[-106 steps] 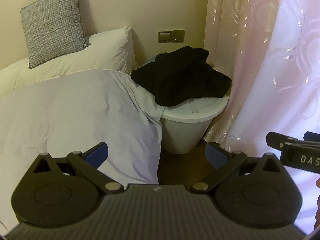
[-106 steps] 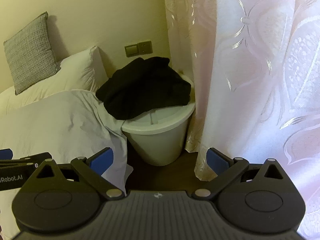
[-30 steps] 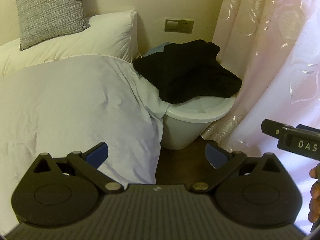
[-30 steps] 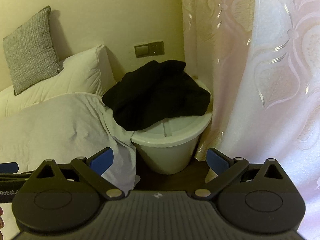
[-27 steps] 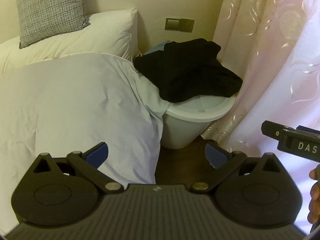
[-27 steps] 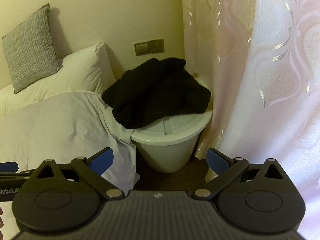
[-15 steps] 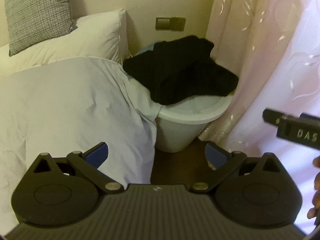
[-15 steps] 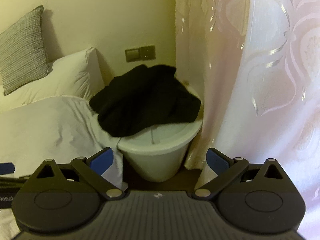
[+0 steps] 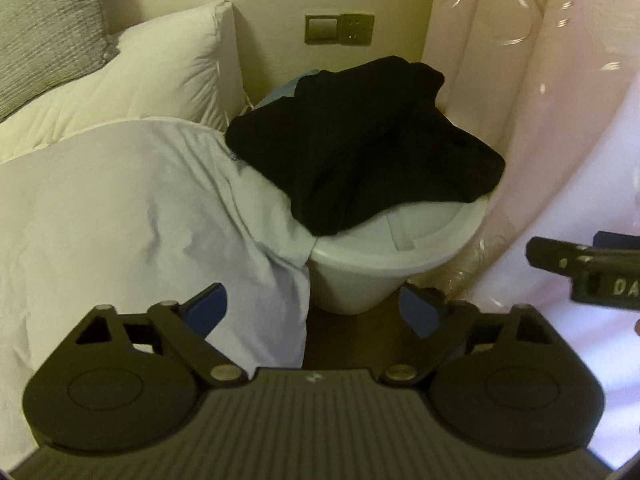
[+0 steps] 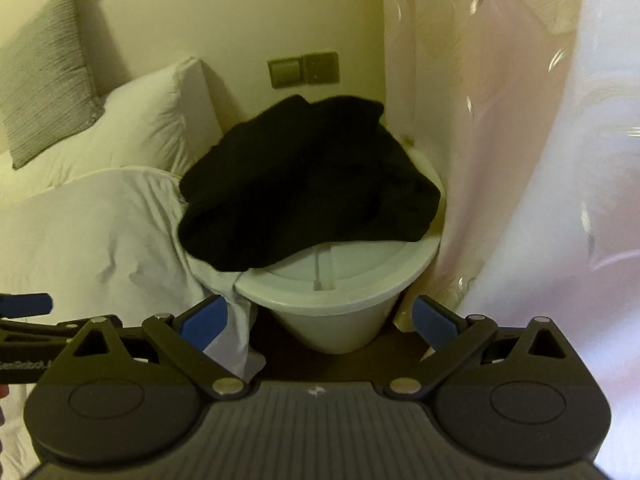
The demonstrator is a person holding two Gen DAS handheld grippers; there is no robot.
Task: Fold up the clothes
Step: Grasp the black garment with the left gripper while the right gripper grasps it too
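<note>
A crumpled black garment (image 9: 360,148) lies piled on top of a white plastic bin (image 9: 384,264) between the bed and the curtain. It also shows in the right wrist view (image 10: 308,184), on the bin (image 10: 340,300). My left gripper (image 9: 316,308) is open and empty, held short of the bin. My right gripper (image 10: 320,322) is open and empty, also short of the bin. The right gripper shows at the right edge of the left wrist view (image 9: 588,272).
A bed with a white duvet (image 9: 120,208) and white pillow (image 9: 160,76) lies left of the bin, its cover draping against the rim. A pink curtain (image 9: 560,120) hangs to the right. A wall switch and socket (image 9: 340,30) sit behind the bin.
Both grippers have moved closer to the bin and the black garment, which looms larger in both views. The jaws stay open.
</note>
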